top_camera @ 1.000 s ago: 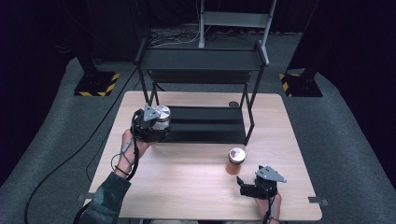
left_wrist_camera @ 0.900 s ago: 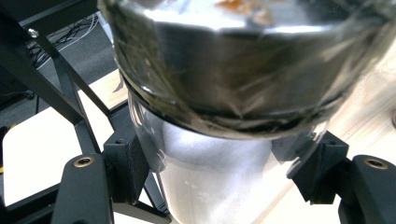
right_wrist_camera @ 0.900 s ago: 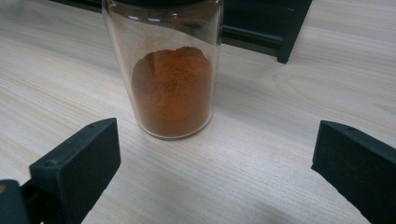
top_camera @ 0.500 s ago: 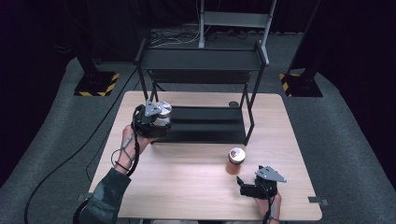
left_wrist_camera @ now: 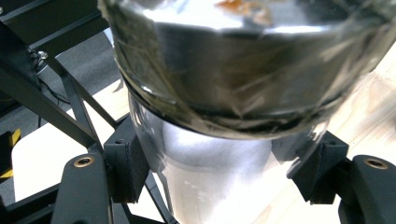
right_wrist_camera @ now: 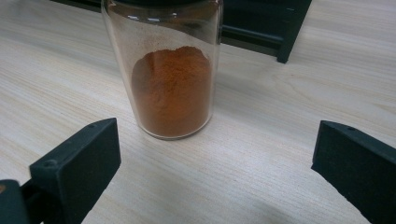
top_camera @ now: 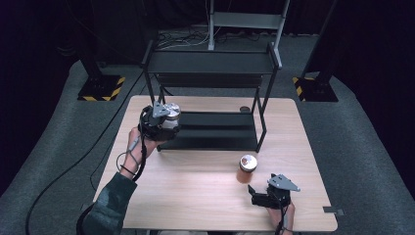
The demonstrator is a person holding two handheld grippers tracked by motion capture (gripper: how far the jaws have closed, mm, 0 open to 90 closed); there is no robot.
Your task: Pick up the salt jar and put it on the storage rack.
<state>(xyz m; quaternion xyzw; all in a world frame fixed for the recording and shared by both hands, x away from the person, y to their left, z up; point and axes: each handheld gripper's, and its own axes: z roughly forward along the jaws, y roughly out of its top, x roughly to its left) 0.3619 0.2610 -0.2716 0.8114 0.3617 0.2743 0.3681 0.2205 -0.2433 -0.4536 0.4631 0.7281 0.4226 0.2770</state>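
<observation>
**Jar clamped left; spice jar ahead of right jaws**

Your left gripper (top_camera: pixel 164 120) is clamped on the silver-lidded glass jar (left_wrist_camera: pixel 224 93), pads pressing its sides, beside the black rack (top_camera: pixel 215 129). Your right gripper (right_wrist_camera: pixel 212 163) rests on the table (top_camera: pixel 195 181), fingers (right_wrist_camera: pixel 77 161) wide apart; the orange-powder jar (right_wrist_camera: pixel 170 79) stands upright just beyond them, untouched.

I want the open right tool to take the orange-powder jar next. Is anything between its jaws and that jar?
Nothing visible: only bare table lies between the right tool and the jar, which stands upright ahead of the open jaws.
</observation>
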